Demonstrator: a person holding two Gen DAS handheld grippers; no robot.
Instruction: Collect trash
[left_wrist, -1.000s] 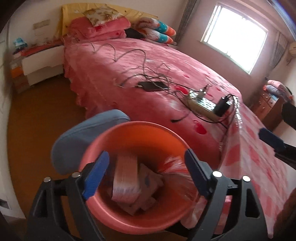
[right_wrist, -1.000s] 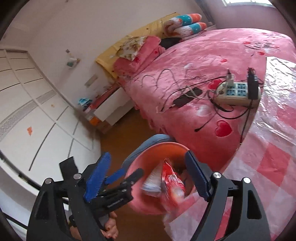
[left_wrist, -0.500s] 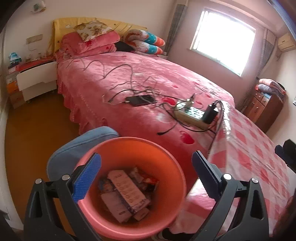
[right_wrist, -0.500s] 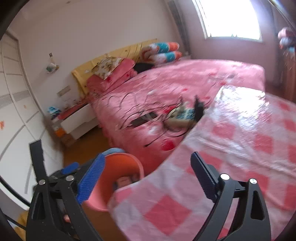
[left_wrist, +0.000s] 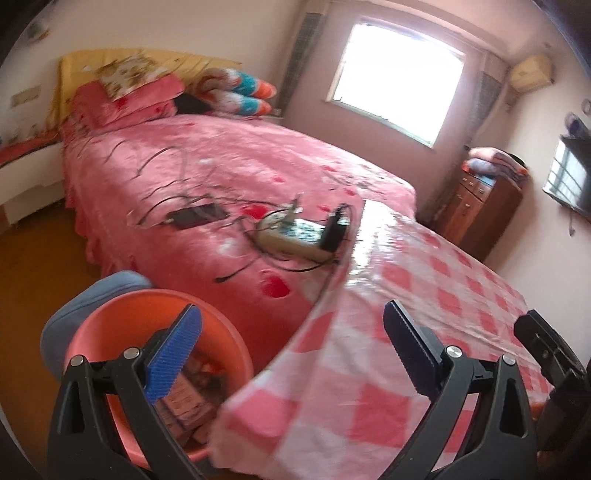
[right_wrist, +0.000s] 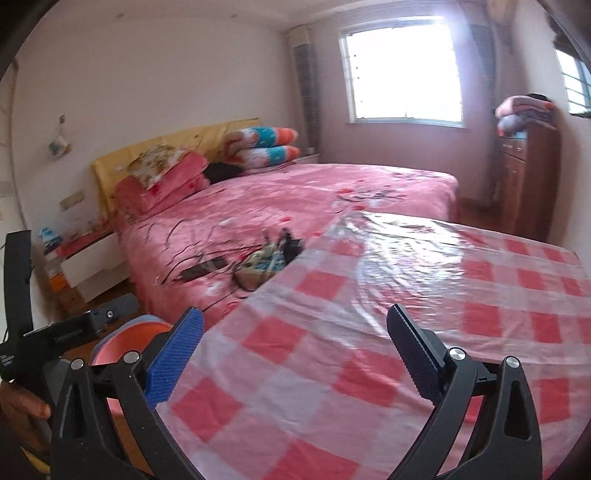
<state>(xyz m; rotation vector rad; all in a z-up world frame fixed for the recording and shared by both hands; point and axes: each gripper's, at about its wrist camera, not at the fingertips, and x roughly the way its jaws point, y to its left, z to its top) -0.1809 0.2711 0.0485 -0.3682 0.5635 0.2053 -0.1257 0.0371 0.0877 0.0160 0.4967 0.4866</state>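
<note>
An orange basin (left_wrist: 110, 317) sits on the floor beside the table and holds several wrappers and paper packets (left_wrist: 184, 402). Its rim also shows in the right wrist view (right_wrist: 122, 339). My left gripper (left_wrist: 291, 354) is open and empty, above the basin's right side and the table corner. My right gripper (right_wrist: 295, 354) is open and empty, above the pink checked tablecloth (right_wrist: 369, 332). The tablecloth also shows in the left wrist view (left_wrist: 424, 295). No trash shows on the cloth.
A bed with a pink cover (left_wrist: 221, 162) stands behind the table, with a power strip (left_wrist: 295, 236), a phone (left_wrist: 195, 216) and cables on it. A blue-grey stool (left_wrist: 85, 299) is behind the basin. A wooden cabinet (left_wrist: 484, 206) stands at the right wall.
Both grippers have lifted and swung right, away from the basin toward the table. The red wrapper seen at the right gripper a second ago is no longer between its fingers.
</note>
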